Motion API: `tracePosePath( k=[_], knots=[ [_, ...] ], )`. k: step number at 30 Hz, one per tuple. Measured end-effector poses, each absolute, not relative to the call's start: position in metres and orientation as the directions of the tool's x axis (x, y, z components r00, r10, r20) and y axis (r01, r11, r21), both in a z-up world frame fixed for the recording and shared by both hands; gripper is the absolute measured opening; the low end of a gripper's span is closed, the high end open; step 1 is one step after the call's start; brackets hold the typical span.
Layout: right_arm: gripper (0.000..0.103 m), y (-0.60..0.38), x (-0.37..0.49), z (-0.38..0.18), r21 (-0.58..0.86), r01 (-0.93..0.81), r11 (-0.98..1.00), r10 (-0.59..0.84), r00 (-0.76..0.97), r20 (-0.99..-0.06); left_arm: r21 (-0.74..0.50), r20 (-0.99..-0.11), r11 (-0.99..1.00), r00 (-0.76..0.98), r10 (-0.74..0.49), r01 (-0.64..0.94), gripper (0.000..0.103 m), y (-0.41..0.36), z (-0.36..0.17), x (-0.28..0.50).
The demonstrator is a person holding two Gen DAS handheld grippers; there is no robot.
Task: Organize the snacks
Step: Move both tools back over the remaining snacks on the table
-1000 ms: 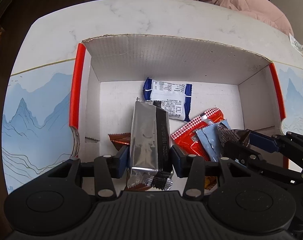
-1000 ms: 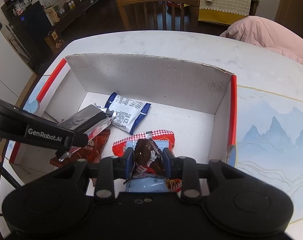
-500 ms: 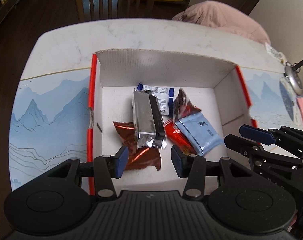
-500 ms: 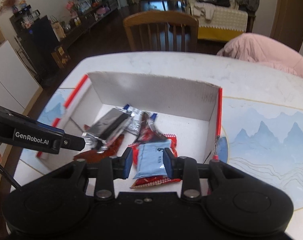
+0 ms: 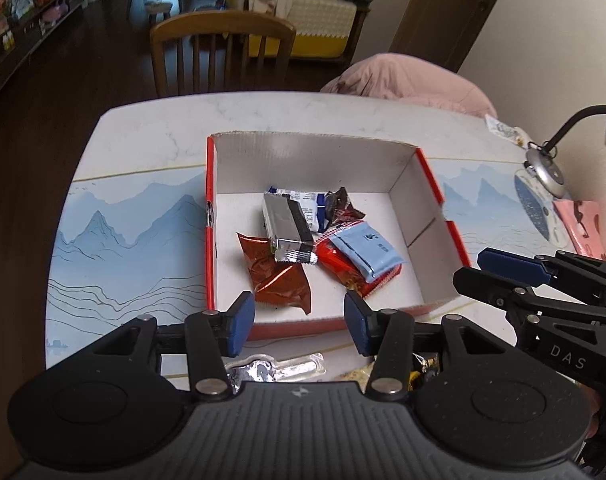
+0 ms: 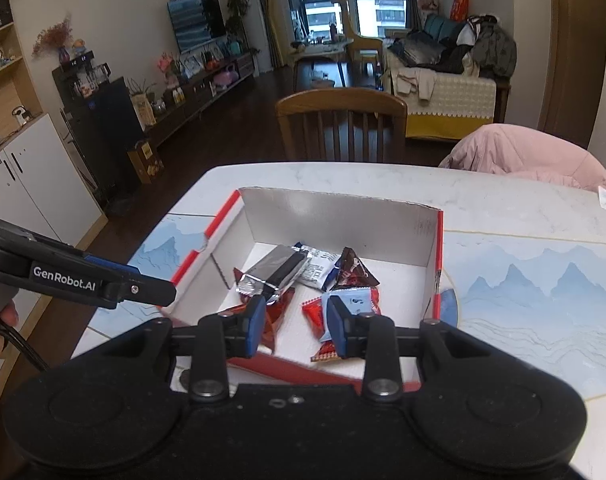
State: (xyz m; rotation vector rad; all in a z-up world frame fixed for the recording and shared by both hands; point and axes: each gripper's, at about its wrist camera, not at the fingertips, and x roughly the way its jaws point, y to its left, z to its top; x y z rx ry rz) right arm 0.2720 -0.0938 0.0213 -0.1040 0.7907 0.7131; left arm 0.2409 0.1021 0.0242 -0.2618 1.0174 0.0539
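six snack packets lie in the red-edged carton (image 5: 407, 200): silver bar (image 5: 289, 228) on top, brown wrapper (image 5: 279, 276), white-blue pack (image 5: 309, 204), light blue sachet (image 5: 369, 250) over red pack (image 5: 343, 266), dark pouch (image 5: 341, 204).

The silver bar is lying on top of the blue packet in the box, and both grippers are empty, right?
Not quite. The silver bar lies on the dark red wrapper and the white packet, not on the blue packet, which sits apart on the red packet. The left wrist view shows this. The box and both empty grippers, left and right, are as you said.
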Motion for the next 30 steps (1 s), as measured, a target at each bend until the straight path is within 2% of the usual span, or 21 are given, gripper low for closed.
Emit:
tracePosePath(
  k=[1, 3, 8, 9, 11, 13, 17, 19, 30],
  knots=[
    [0.033, -0.095, 0.268, 0.022, 0.170, -0.621, 0.765, 0.549, 0.491, -0.676, -0.189, -0.841, 0.969, 0.536, -0.076, -0.159, 0.050, 0.100, 0.026, 0.235],
    [0.034, -0.097, 0.258, 0.025, 0.167, -0.618, 0.768, 0.551, 0.505, -0.664, -0.187, -0.826, 0.971, 0.559, -0.072, -0.152, 0.065, 0.096, 0.029, 0.223],
    [0.038, -0.102, 0.237, 0.026, 0.143, -0.620, 0.771, 0.546, 0.530, -0.648, -0.189, -0.795, 0.971, 0.604, -0.065, -0.144, 0.066, 0.089, 0.033, 0.195],
    [0.041, -0.104, 0.233, 0.026, 0.140, -0.619, 0.773, 0.546, 0.537, -0.643, -0.189, -0.790, 0.971, 0.610, -0.064, -0.144, 0.066, 0.089, 0.032, 0.190],
    [0.053, -0.109, 0.225, 0.024, 0.144, -0.610, 0.779, 0.547, 0.548, -0.633, -0.189, -0.779, 0.972, 0.624, -0.060, -0.142, 0.069, 0.089, 0.033, 0.179],
    [0.085, -0.114, 0.219, 0.023, 0.146, -0.594, 0.791, 0.542, 0.572, -0.616, -0.193, -0.767, 0.970, 0.639, -0.056, -0.147, 0.075, 0.090, 0.032, 0.168],
    [0.092, -0.123, 0.211, 0.012, 0.153, -0.577, 0.802, 0.535, 0.580, -0.614, -0.208, -0.765, 0.965, 0.641, -0.058, -0.161, 0.078, 0.093, 0.024, 0.151],
    [0.103, -0.128, 0.207, 0.005, 0.153, -0.566, 0.810, 0.526, 0.586, -0.616, -0.216, -0.770, 0.961, 0.635, -0.058, -0.174, 0.078, 0.096, 0.017, 0.144],
    [0.103, -0.141, 0.192, -0.049, 0.071, -0.520, 0.851, 0.420, 0.594, -0.686, -0.232, -0.831, 0.930, 0.556, -0.037, -0.286, 0.081, 0.105, -0.039, 0.121]
  ],
)
